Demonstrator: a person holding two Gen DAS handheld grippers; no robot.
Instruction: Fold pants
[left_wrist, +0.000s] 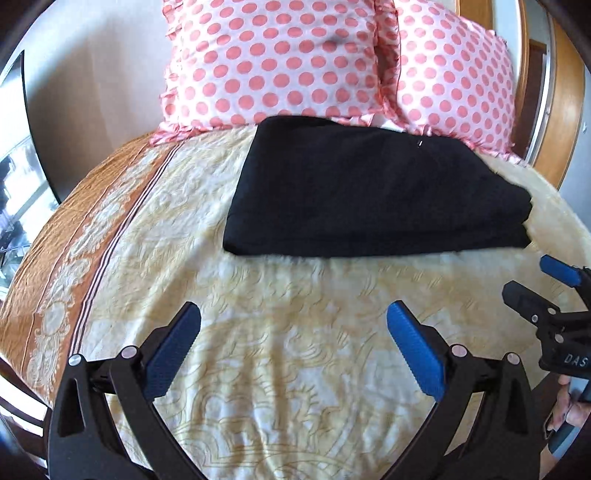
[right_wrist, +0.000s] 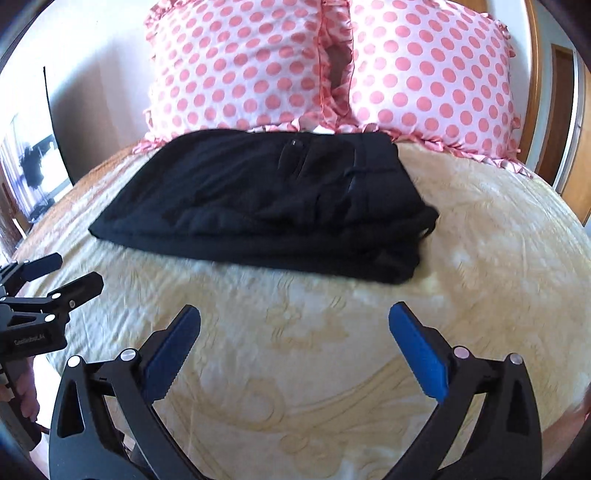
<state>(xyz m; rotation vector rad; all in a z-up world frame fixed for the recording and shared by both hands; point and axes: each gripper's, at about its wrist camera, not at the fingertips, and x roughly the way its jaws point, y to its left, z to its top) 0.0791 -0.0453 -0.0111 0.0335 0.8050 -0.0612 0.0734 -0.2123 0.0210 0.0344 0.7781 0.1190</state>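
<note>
The black pants (left_wrist: 373, 192) lie folded into a flat rectangle on the cream patterned bedspread (left_wrist: 280, 332), close to the pillows; they also show in the right wrist view (right_wrist: 266, 206). My left gripper (left_wrist: 293, 314) is open and empty, held above the bedspread short of the pants' near edge. My right gripper (right_wrist: 294, 314) is open and empty too, also short of the near edge. Each gripper shows at the side of the other's view: the right one (left_wrist: 532, 280) and the left one (right_wrist: 70, 273).
Two pink polka-dot pillows (left_wrist: 273, 62) (right_wrist: 432, 70) lean at the head of the bed behind the pants. The bedspread has an orange patterned border (left_wrist: 74, 258) at the left. A wooden frame (left_wrist: 569, 103) stands at the right.
</note>
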